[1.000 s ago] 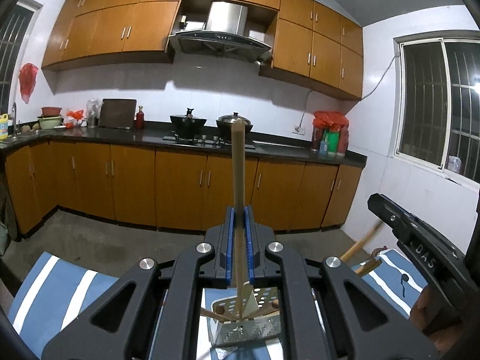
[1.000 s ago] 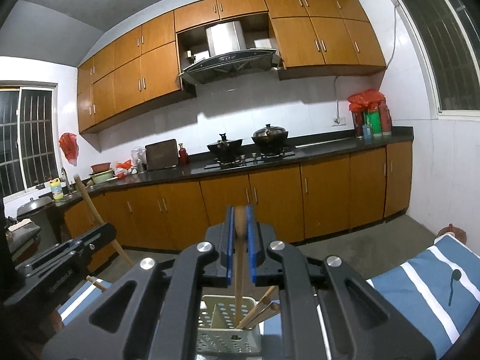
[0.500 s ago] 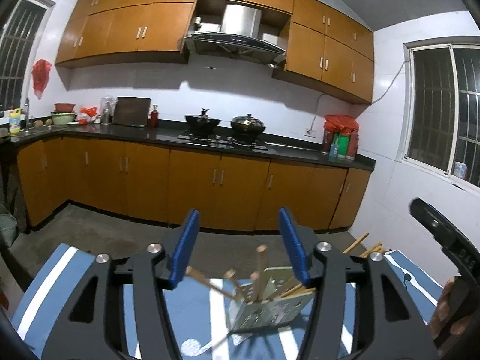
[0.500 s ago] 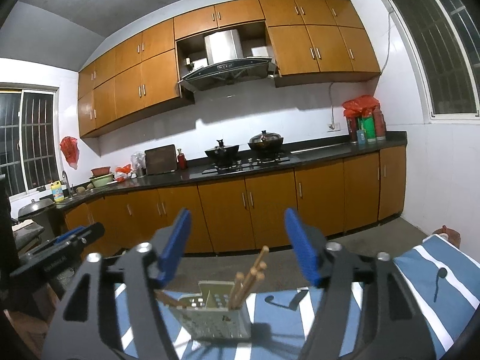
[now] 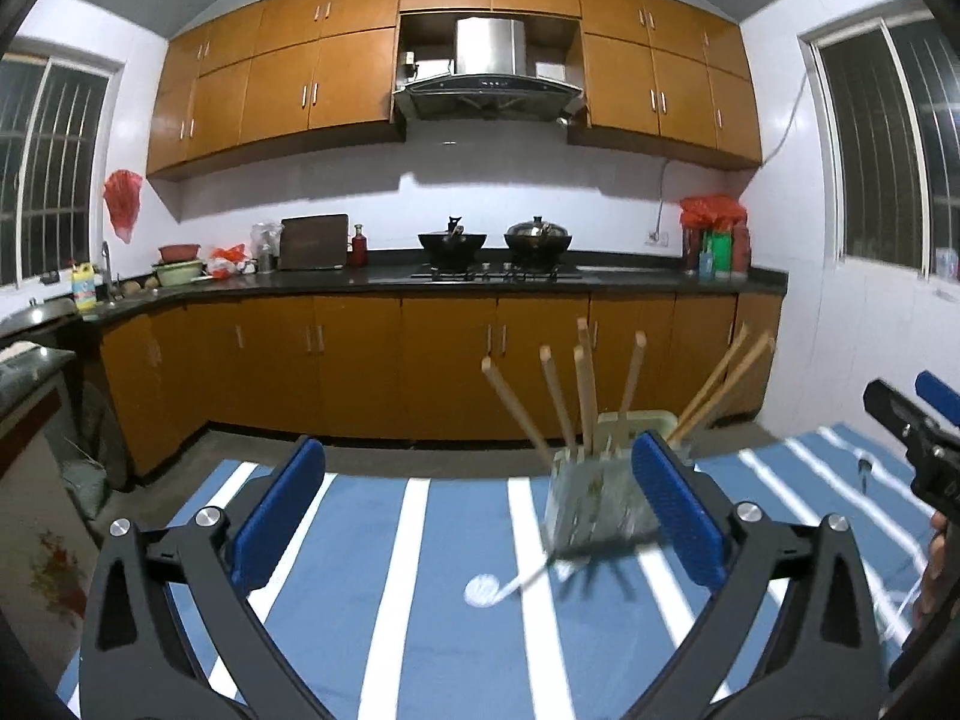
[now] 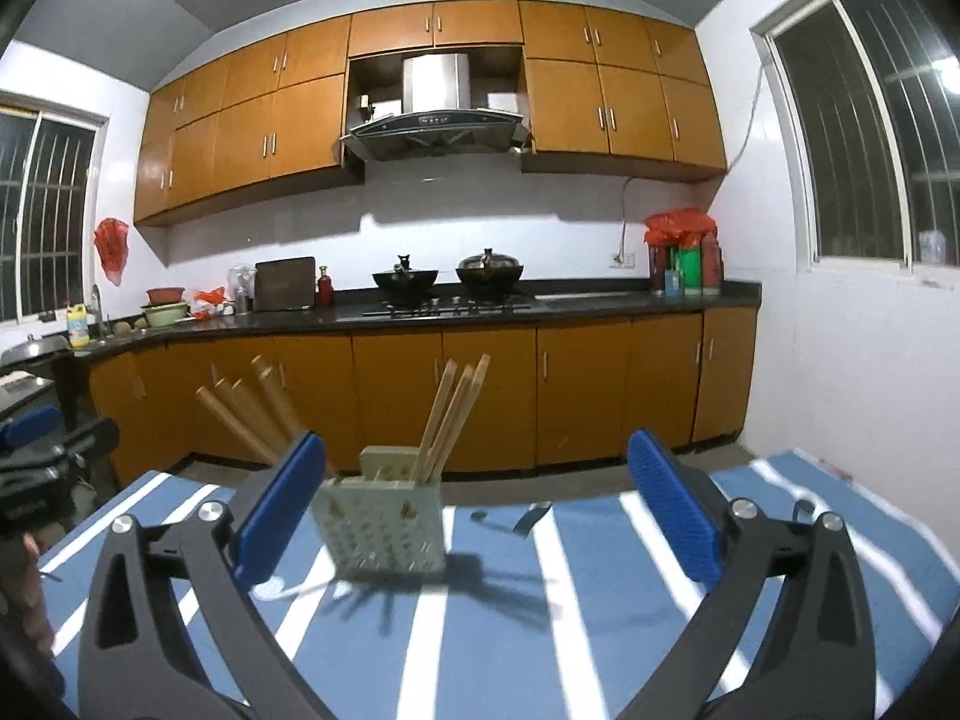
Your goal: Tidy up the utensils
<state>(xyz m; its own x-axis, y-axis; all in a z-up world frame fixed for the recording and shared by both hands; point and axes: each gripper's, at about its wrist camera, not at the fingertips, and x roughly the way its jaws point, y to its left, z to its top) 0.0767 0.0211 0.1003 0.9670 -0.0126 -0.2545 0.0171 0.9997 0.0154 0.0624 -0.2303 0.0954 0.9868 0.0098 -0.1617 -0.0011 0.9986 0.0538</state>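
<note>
Now both grippers, left gripper (image 5: 480, 516) and right gripper (image 6: 474, 510), gape behind holder (image 6: 381, 525).

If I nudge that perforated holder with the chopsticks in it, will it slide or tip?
Probably tips easily: the holder looks like thin perforated plastic, narrow-based, so likely light. The chopsticks lean outward well above its rim, raising the load. The striped cloth may grip its base rather than let it slide.

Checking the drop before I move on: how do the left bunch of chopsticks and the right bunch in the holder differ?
In the right wrist view, the left bunch of chopsticks leans left and fans apart, while the right bunch of chopsticks leans right and stays packed together. The left bunch sits partly hidden behind the right tongs; the right bunch shows fully. Both are plain wooden sticks standing in the perforated holder.
</note>
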